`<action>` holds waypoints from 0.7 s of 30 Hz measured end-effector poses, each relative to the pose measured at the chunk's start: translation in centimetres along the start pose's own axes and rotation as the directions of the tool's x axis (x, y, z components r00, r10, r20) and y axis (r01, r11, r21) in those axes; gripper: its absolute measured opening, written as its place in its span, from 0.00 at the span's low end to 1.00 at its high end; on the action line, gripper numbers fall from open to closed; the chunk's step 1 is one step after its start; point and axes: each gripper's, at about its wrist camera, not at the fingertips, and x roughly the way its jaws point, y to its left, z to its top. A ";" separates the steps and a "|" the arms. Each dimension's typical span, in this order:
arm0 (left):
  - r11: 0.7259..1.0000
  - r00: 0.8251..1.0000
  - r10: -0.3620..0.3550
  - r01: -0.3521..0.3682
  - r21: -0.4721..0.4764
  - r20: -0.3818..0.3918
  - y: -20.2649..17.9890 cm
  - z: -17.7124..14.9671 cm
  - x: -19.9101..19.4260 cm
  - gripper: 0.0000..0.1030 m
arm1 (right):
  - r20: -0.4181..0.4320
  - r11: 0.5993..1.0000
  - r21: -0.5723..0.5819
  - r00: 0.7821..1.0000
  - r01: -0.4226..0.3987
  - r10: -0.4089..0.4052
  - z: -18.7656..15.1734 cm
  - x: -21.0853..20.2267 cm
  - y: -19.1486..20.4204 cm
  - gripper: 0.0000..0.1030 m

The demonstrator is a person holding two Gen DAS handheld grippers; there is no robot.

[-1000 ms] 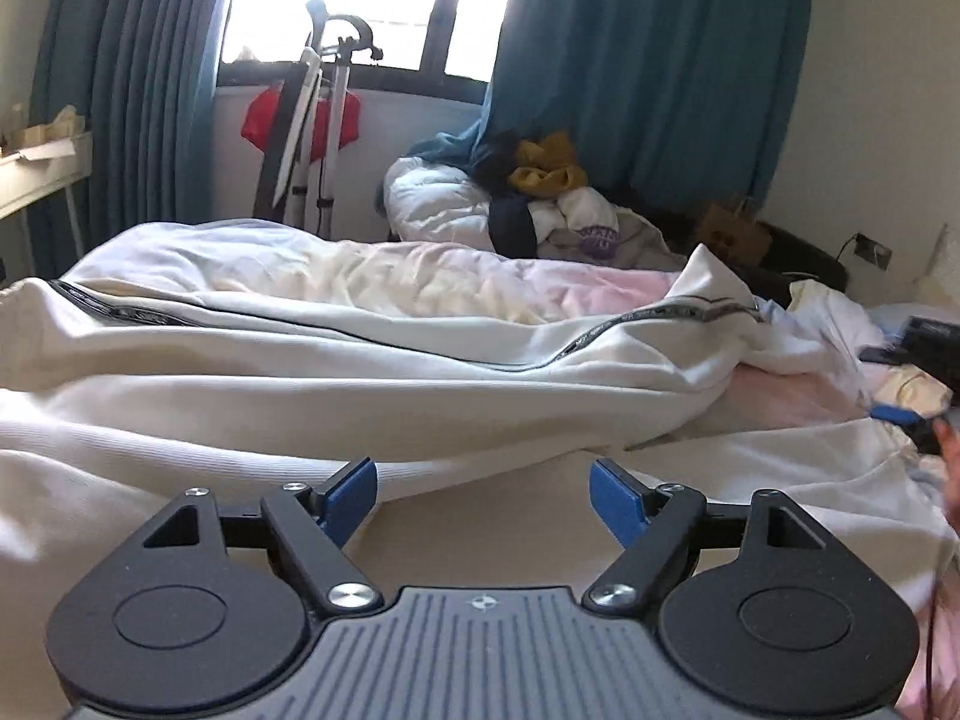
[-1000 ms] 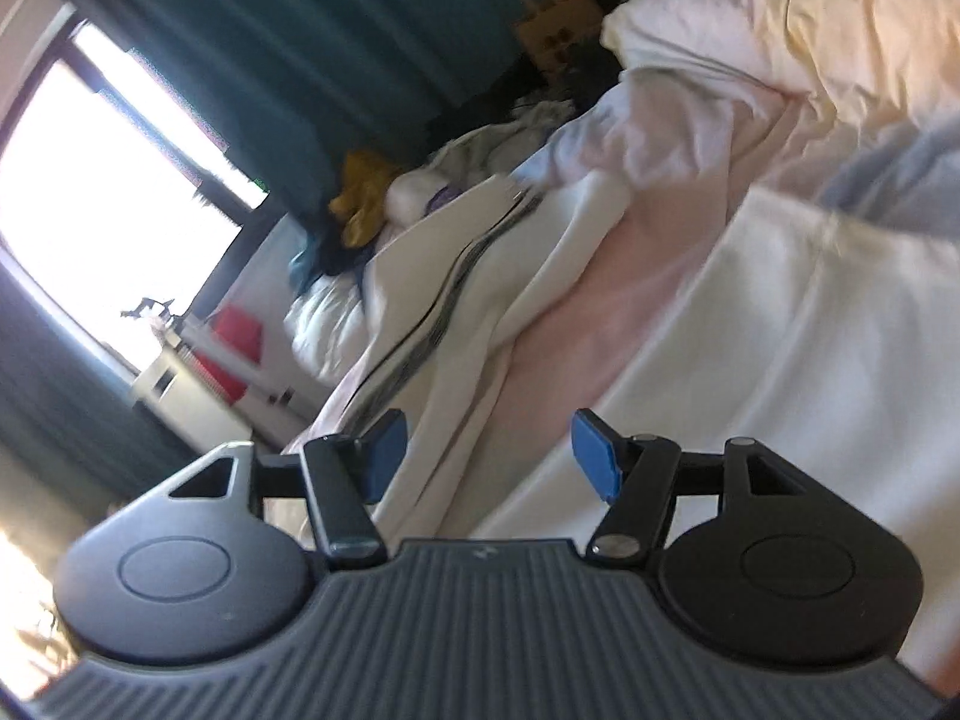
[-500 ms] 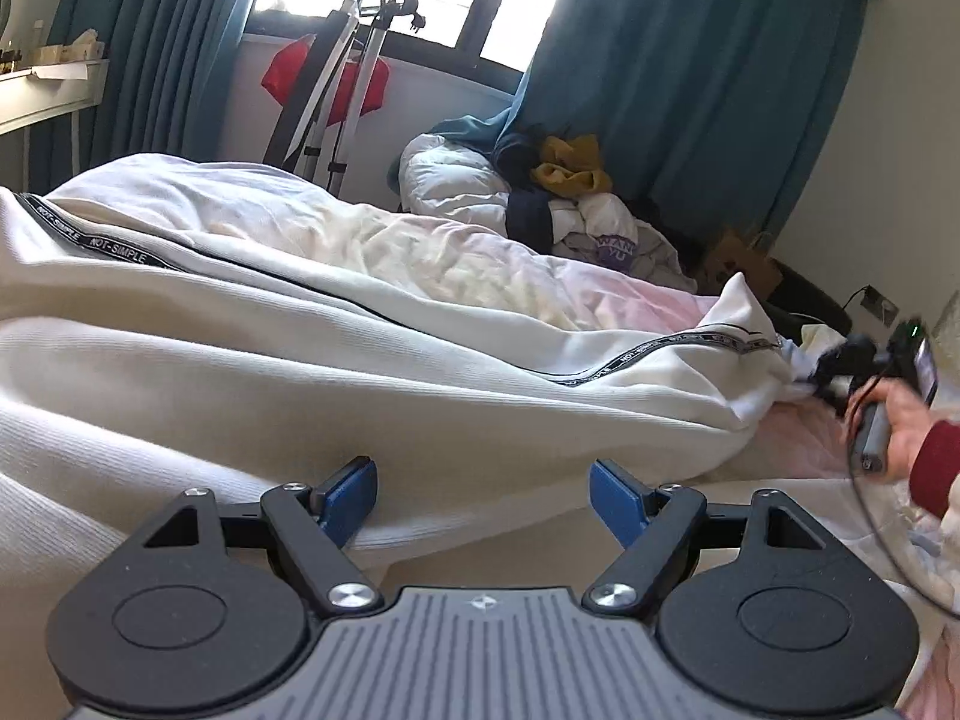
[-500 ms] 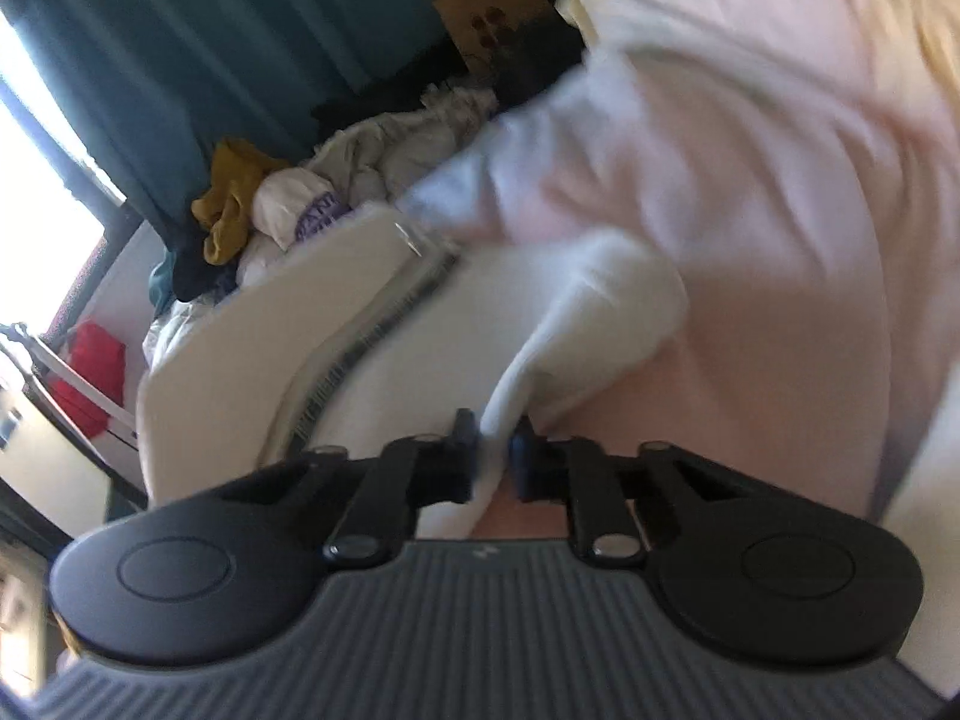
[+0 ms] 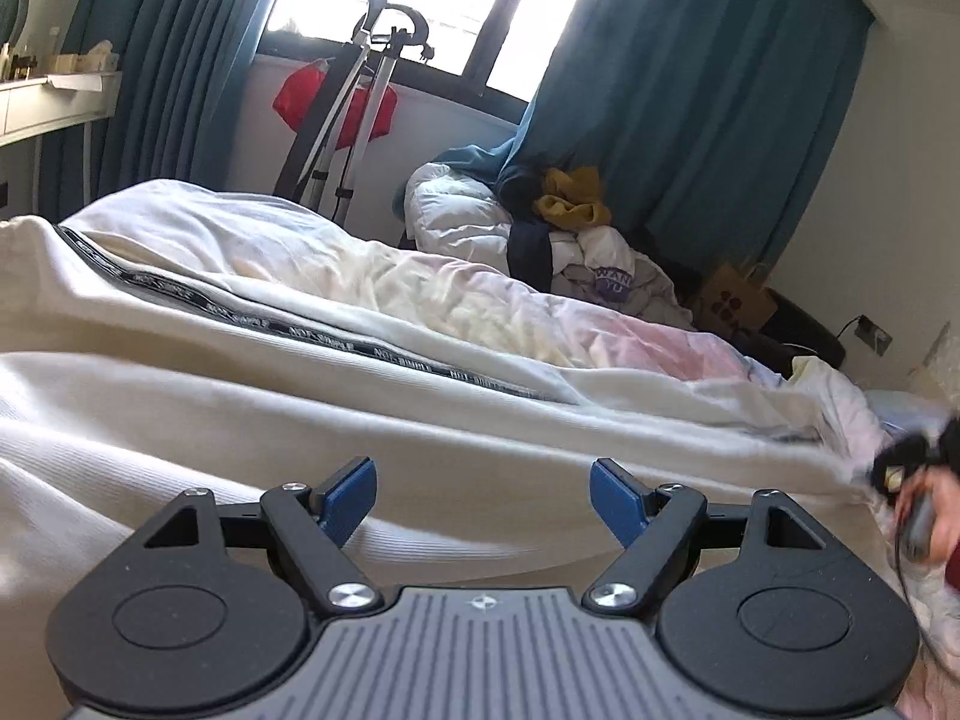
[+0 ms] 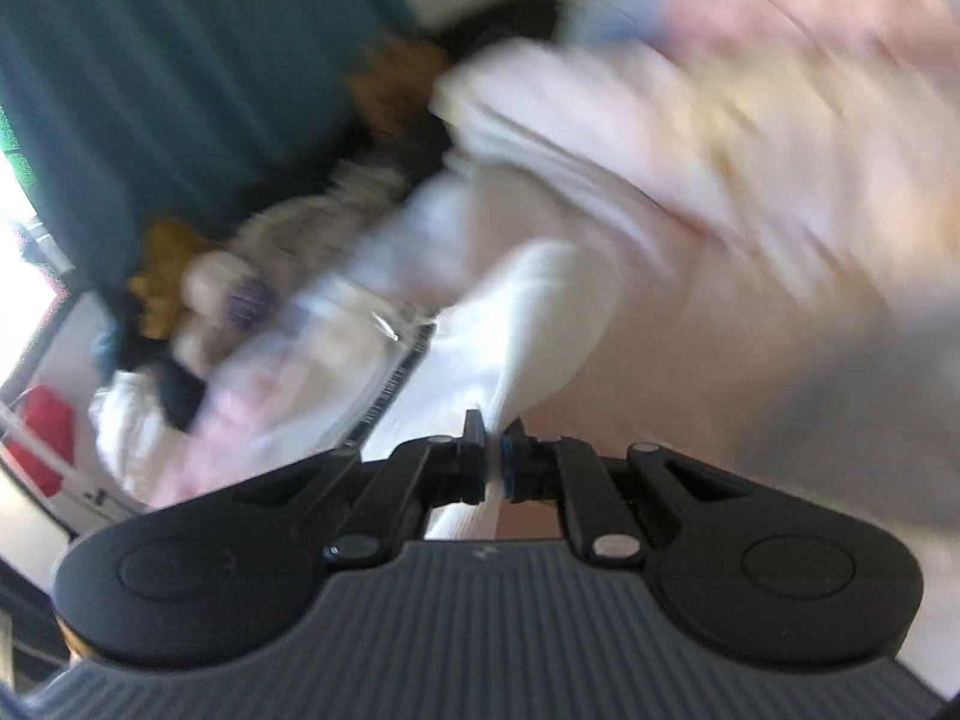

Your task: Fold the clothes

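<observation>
The cream ribbed-knit garment with a black lettered tape stripe [image 5: 336, 372] lies sprawled across the bed [image 5: 630, 336] — folding looks barely begun. The right gripper [image 6: 493, 461] is clamped on a bunched end of it near the bed's right edge; the left gripper [image 5: 483, 495] hovers over the cloth, jaws apart. No containers hold clothes — a loose heap of laundry [image 5: 570, 228] sits under the window.

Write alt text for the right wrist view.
The right gripper is shut on a fold of the cream garment, which has a black lettered stripe. The view is motion-blurred; pink bedding and teal curtains lie beyond.
</observation>
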 end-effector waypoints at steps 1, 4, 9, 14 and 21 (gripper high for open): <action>1.000 1.000 0.003 -0.003 0.000 -0.001 0.0 0.1 0.0 0.78 | -0.012 1.000 0.014 1.000 0.004 -0.004 -0.8 0.1 -1.4 0.08; 1.000 1.000 0.012 -0.012 0.000 -0.005 0.0 0.4 -0.1 0.78 | -0.015 0.999 0.008 0.999 -0.042 0.042 -2.4 0.1 -3.3 0.08; 1.000 0.999 0.019 -0.019 0.007 -0.038 0.2 1.1 0.0 0.79 | -0.009 0.996 -0.091 1.000 -0.016 0.016 -3.3 -1.7 -1.7 0.11; 0.999 0.998 0.032 -0.033 -0.022 -0.052 1.0 1.6 -0.6 0.79 | 0.013 0.989 -0.145 1.000 -0.011 0.013 -5.4 -6.2 -1.2 0.12; 0.999 0.995 0.031 -0.027 0.043 -0.097 -0.8 0.6 -2.4 0.79 | 0.010 0.975 -0.217 0.999 0.040 -0.038 -9.9 -11.9 -0.7 0.12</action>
